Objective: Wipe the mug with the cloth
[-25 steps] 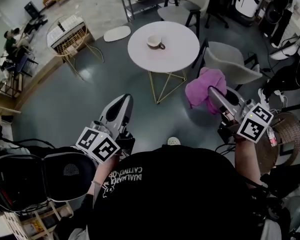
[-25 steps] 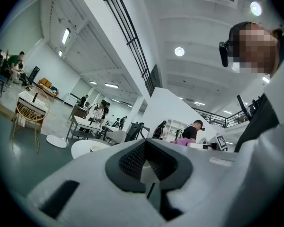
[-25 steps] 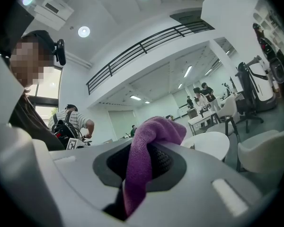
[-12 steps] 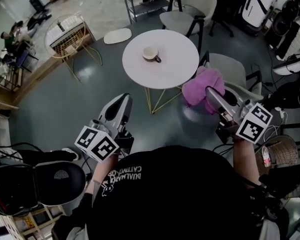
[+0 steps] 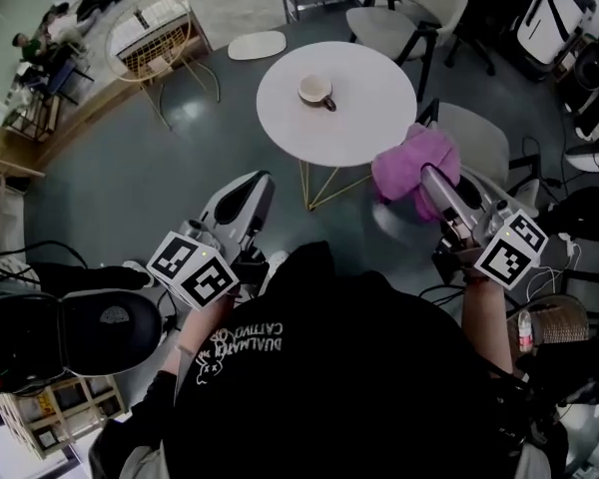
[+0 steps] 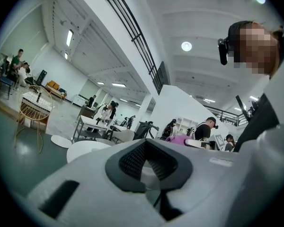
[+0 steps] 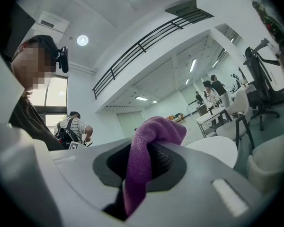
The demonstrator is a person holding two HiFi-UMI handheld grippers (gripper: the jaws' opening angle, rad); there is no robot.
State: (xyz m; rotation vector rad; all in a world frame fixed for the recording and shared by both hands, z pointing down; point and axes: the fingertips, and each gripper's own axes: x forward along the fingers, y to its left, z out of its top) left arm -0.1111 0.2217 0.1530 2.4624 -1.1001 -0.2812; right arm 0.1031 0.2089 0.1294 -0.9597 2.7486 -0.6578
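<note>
A round white tabletop is standing on a grey floor among pale chairs. The mug is sitting upright on it, pale with a dark handle. The right claw is clenching the purple cloth just beside the tabletop's edge. The left claw is staying low, pressed closed on nothing.

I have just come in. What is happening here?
A person holds a gripper in each hand, facing a round white table. The right gripper is shut on a pink cloth. The left gripper is shut with nothing in it. The mug sits on the table, apart from both grippers, so wiping has not yet begun.
</note>
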